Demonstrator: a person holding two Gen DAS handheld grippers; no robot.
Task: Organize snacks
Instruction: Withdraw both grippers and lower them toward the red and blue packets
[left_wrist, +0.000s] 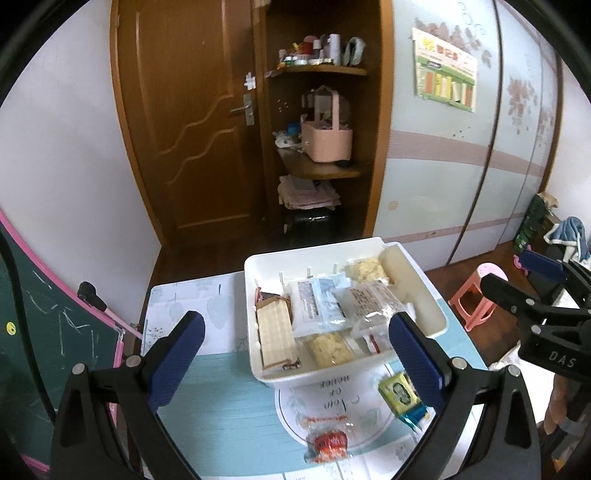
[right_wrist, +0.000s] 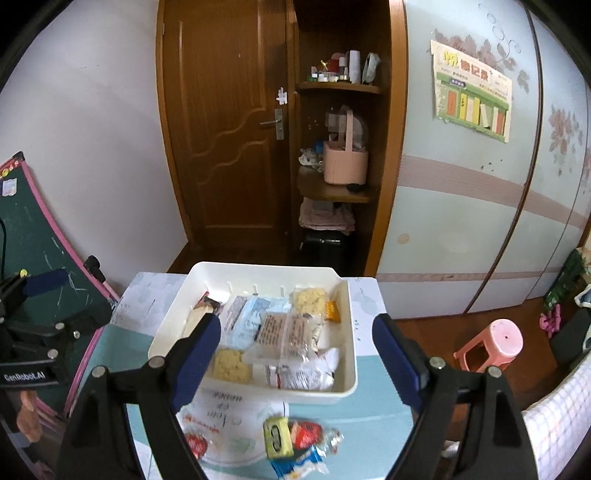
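A white bin (left_wrist: 258, 373) (right_wrist: 347, 384) sits on a small table and holds several snack packets: a wafer pack (left_wrist: 275, 341), clear wrapped packets (left_wrist: 369, 299) (right_wrist: 280, 332) and yellow crisp packets (right_wrist: 231, 365). On the table in front of it lie a yellow-green packet (left_wrist: 400, 393) (right_wrist: 279, 437) and a red packet (left_wrist: 330, 443) (right_wrist: 310, 434). My left gripper (left_wrist: 297, 354) is open and empty above the table's front. My right gripper (right_wrist: 295, 347) is open and empty over the bin's near edge; it also shows in the left wrist view (left_wrist: 517, 280).
The table (left_wrist: 221, 406) has a teal and white cloth. A green chalkboard (left_wrist: 37, 350) leans at the left. A pink stool (right_wrist: 495, 343) stands on the floor at the right. A wooden door (right_wrist: 229, 129) and shelves (right_wrist: 340, 195) stand behind.
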